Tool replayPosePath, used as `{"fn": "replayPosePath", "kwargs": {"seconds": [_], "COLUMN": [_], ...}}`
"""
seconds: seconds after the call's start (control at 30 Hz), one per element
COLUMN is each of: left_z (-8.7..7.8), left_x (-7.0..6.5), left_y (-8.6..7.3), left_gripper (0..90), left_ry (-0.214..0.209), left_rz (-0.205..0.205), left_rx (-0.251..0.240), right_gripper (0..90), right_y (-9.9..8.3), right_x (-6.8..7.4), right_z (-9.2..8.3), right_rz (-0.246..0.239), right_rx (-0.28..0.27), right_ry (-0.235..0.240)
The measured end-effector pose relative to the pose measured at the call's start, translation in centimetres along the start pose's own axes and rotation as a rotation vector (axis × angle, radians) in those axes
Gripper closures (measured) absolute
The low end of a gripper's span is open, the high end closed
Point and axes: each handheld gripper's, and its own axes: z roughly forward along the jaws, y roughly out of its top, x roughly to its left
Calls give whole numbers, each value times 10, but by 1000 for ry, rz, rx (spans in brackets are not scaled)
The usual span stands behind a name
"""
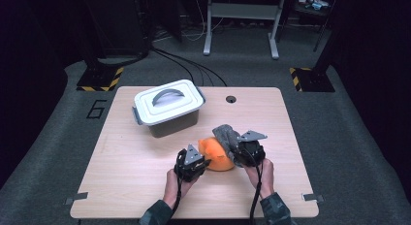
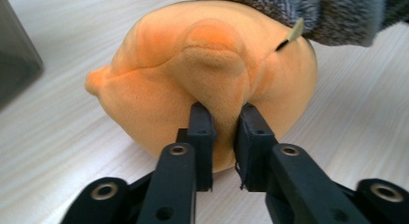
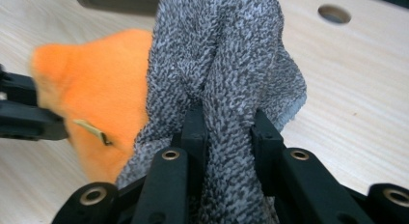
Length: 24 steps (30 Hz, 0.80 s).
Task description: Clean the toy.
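Nearest the person, at about 6 o'clock on the table [image 1: 121, 186], the left gripper [image 1: 206, 163] pinches a fold of the orange plush toy [image 1: 216, 156]; in the left gripper view its jaws are clenched on a ridge of orange pile at the toy's near side. Just to the right, at roughly 5 o'clock, the right gripper [image 1: 238, 154] grasps the grey knitted cloth [image 1: 227, 136], with a thick bunch of it squeezed between the jaws. The cloth drapes over the toy's right shoulder, touching it, and a small tag [image 2: 291, 35] sticks out of the toy just beside the cloth's edge.

Both things look light, soft and limp. The plush dents under the pads, so a deep pinch on a seam or fold should hold better than the rounded body. The knit is grippy but floppy; taken by one bunch, the rest will probably sag and drag.

Farther off, toward 11 o'clock, stands a grey lidded storage box [image 1: 168, 108], its white lid on and handle flat, well apart from the toy. Beyond it, near 12 o'clock, is a cable hole [image 1: 230, 99].
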Motion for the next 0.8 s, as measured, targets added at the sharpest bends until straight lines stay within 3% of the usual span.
{"fn": "replayPosePath", "kwargs": {"seconds": [0.07,0.13,0.23,0.3,0.37,0.47,0.57,0.6,0.67,0.7,0.77,0.8], "left_z": [-3,-5,-9,-11,-10,-8,-8,-8,-7,-7,-6,-6], "left_x": [1,1,-1,-2,-1,4,5,5,6,6,5,6], "left_y": [2,4,8,9,8,4,5,5,4,4,3,3], "left_gripper": [804,811,812,811,809,808,808,808,805,800,777,752], "left_ry": [-24,-34,-62,-67,-58,-60,-52,-47,-56,-56,-54,-72], "left_rz": [-48,-66,-100,-104,-96,-122,-88,-79,-92,-80,-79,-75], "left_rx": [6,6,6,7,21,9,18,16,13,12,9,-11], "right_gripper": [728,729,728,729,730,732,732,732,733,733,733,734], "right_y": [3,8,15,17,15,11,11,11,7,4,3,3], "right_x": [5,11,32,45,52,38,27,20,9,4,5,5], "right_z": [-11,-23,-36,-34,-23,-7,-4,-3,0,2,5,5], "right_rz": [-7,-17,-65,-120,-150,-107,-83,-75,-9,-3,-18,-8], "right_rx": [-29,-69,-82,-58,-10,-9,2,14,21,16,25,26], "right_ry": [-5,11,46,57,19,27,-10,-49,-29,-4,-7,-8]}}
